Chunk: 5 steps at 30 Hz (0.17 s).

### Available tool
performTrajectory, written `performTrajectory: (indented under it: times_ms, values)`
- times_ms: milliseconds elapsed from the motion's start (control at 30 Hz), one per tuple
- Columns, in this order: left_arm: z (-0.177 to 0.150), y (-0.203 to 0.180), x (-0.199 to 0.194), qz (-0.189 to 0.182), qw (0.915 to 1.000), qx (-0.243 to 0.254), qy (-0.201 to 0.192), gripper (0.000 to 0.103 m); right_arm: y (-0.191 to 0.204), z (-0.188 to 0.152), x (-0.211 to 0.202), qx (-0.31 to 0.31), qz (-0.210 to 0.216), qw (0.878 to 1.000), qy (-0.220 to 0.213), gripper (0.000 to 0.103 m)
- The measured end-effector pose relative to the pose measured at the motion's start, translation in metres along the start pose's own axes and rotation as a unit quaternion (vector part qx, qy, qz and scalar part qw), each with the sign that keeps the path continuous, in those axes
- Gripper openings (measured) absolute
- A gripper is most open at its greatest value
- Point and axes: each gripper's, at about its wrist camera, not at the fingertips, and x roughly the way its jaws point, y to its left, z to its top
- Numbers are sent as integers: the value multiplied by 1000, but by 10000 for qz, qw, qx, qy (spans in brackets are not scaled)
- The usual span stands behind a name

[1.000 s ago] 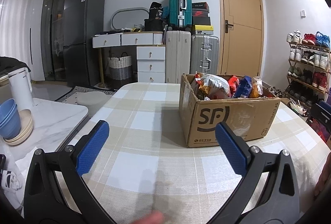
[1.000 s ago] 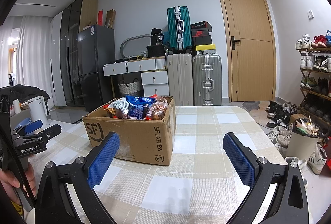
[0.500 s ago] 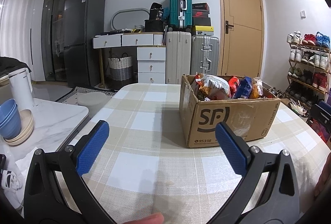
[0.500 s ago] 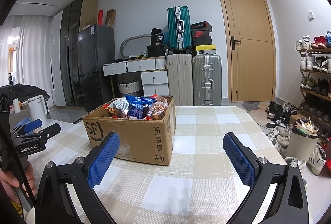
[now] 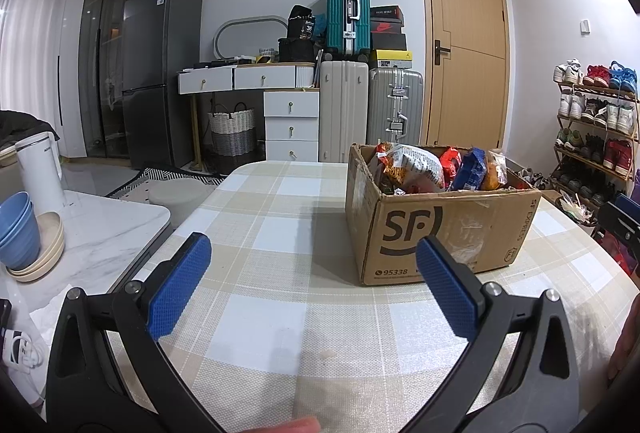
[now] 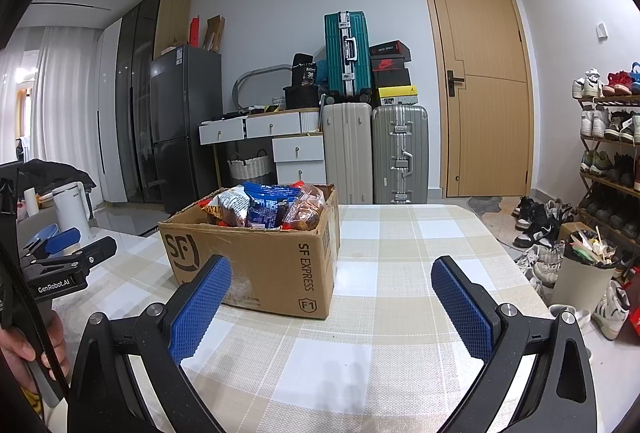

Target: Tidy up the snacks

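Nothing has shifted over the last second: your left tongs (image 5: pixel 310 281) and right tongs (image 6: pixel 332 303) stay wide open and empty above the desk (image 5: pixel 280 233), the snacks (image 5: pixel 432 169) heaped in the cardboard box (image 5: pixel 440 233).

Right gripper (image 6: pixel 331 301) gapes empty before the snack-filled cardboard box (image 6: pixel 256 265) on the table (image 6: pixel 400 273).

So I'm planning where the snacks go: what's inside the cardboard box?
The cardboard box is heaped with snack bags: a white one, a blue one, red and orange ones. Lower layers are hidden.
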Motion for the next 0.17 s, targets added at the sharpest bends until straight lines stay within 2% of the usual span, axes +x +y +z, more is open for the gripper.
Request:
performTrajectory:
  times_ms: [167]
  values:
    - [0, 2, -10, -18, 10000, 3, -10, 102, 0, 0, 0, -6, 0, 10000, 6, 102]
